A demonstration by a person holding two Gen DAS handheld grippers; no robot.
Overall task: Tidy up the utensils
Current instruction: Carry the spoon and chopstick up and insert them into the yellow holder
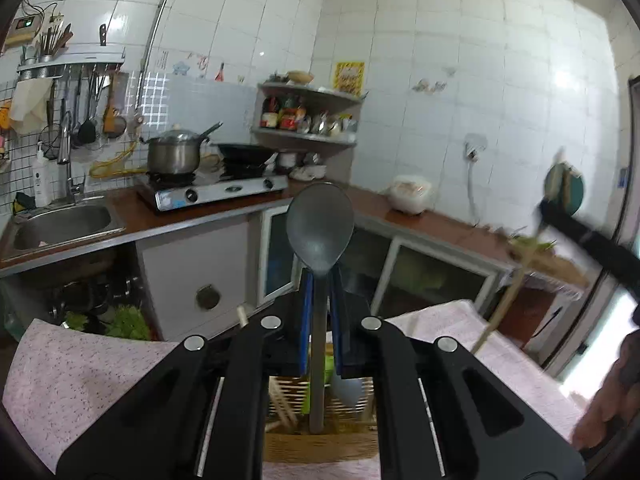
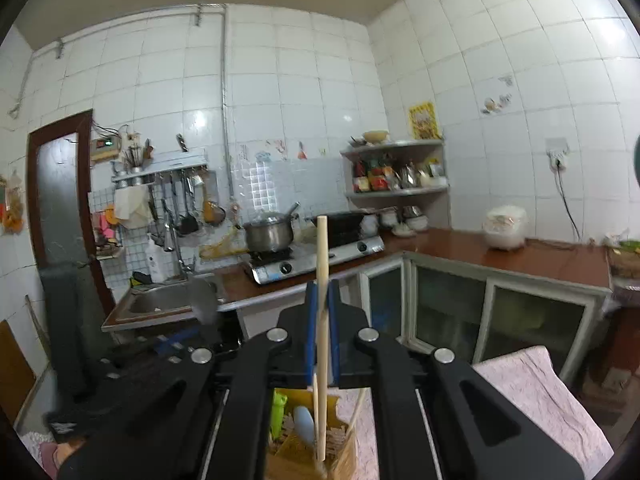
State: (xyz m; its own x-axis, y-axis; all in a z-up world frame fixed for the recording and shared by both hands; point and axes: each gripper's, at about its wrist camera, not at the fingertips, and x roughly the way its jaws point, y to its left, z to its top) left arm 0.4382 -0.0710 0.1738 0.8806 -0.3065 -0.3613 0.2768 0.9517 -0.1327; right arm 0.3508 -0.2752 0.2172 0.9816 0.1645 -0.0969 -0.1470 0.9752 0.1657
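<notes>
Left tool (image 1: 320, 280) clamps grey spoon (image 1: 320, 220), right tool (image 2: 322, 300) clamps wooden chopstick (image 2: 322, 248), both upright above woven basket (image 1: 320, 446), apparently for sorting.

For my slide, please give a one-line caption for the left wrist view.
Left gripper shut on a dark spoon, held upright above a woven basket of utensils.

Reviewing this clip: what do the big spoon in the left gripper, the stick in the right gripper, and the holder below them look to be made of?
Spoon: dark grey, matte, no metallic glint, so probably plastic or nylon. Stick: pale tan, even, unpolished, likely a wooden or bamboo chopstick. Holder: tan slatted walls, apparently woven bamboo or wood strips; blur leaves it open.
</notes>
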